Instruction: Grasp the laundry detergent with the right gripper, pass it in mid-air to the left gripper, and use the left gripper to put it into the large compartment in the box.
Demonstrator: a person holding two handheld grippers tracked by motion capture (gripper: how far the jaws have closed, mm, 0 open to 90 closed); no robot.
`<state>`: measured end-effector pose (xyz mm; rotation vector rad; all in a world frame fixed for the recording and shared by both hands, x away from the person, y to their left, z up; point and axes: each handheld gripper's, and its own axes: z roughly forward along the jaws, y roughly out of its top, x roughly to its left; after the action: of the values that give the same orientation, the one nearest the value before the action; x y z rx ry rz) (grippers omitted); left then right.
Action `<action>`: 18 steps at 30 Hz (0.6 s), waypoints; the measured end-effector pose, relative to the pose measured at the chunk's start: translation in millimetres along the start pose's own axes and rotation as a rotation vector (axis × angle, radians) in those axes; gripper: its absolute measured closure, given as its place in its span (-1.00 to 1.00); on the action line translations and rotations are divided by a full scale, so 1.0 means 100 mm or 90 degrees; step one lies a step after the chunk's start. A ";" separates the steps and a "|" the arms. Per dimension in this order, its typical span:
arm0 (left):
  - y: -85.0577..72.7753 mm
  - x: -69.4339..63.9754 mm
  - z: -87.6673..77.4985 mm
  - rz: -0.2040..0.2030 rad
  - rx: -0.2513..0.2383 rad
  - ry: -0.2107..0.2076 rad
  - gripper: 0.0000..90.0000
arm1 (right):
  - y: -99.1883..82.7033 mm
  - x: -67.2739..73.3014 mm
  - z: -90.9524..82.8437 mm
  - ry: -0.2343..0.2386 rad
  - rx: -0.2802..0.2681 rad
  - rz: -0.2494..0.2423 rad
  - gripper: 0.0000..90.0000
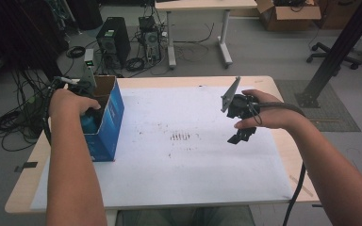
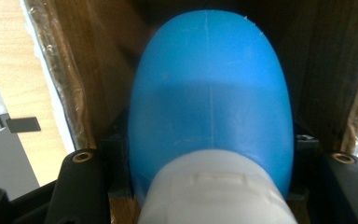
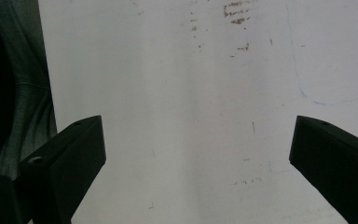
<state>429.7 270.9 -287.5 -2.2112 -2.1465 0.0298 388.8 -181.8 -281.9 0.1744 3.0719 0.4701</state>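
A blue bottle (image 2: 209, 93) with a white cap (image 2: 214, 196) sits between my left gripper's (image 2: 209, 158) black jaws, which are shut on its sides just above the cap. The bottle (image 1: 88, 123) is inside an open blue cardboard box (image 1: 111, 117) at the table's left, with the box's brown inner walls (image 2: 102, 70) around it. My left hand holds the gripper (image 1: 87, 113) down into the box mouth. My right gripper (image 1: 242, 136) hangs over the white sheet (image 1: 179, 160) on the right. Its jaws (image 3: 198, 154) are wide open with nothing between them.
The white sheet, marked with small brown smudges (image 1: 180, 136), covers most of the wooden table (image 1: 23, 188). A strip of dark tape (image 1: 26, 166) lies at the table's left edge. Beyond the table are computer towers (image 1: 113, 40), floor cables, another table (image 1: 198, 28) and a black strut (image 1: 334, 52).
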 end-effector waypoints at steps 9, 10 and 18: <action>0.02 0.00 0.04 0.002 0.003 0.007 -0.15 | -0.01 -0.01 0.01 0.002 -0.001 0.003 -0.92; 0.01 0.00 0.04 0.001 0.001 0.006 -0.15 | -0.01 -0.01 0.02 0.004 0.001 0.004 -0.92; 0.00 0.01 0.06 0.001 -0.001 0.004 -0.15 | 0.00 -0.01 0.03 0.004 -0.002 -0.001 -0.92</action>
<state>429.1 271.9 -293.0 -2.2104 -2.1423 0.0208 389.6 -180.7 -284.2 0.1699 3.0773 0.4762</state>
